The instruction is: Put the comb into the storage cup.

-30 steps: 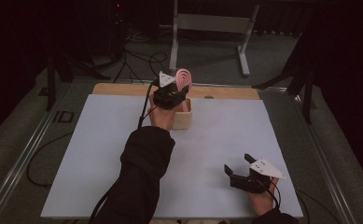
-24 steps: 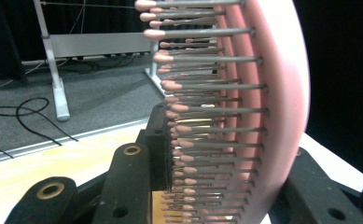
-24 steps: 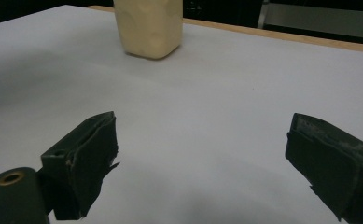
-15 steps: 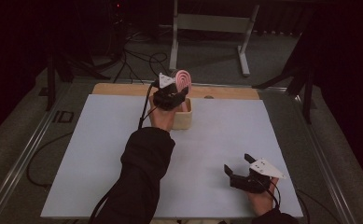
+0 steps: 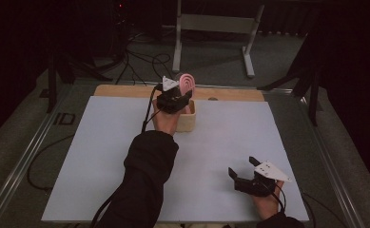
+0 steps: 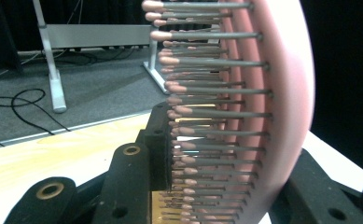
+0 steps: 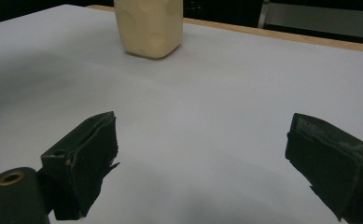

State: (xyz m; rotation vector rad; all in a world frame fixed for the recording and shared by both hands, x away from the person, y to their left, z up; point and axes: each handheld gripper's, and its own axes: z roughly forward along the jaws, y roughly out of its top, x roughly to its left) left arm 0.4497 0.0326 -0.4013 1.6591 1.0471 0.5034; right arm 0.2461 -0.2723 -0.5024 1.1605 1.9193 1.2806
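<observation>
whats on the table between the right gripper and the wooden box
Nothing: in the right gripper view, bare white tabletop runs from the open right gripper to the wooden box.

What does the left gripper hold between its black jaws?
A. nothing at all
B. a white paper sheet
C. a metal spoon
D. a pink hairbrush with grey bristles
D: in the left gripper view, the black jaws of the left gripper are shut on the pink hairbrush with pink-tipped grey bristles, above the pale wooden box.
</observation>
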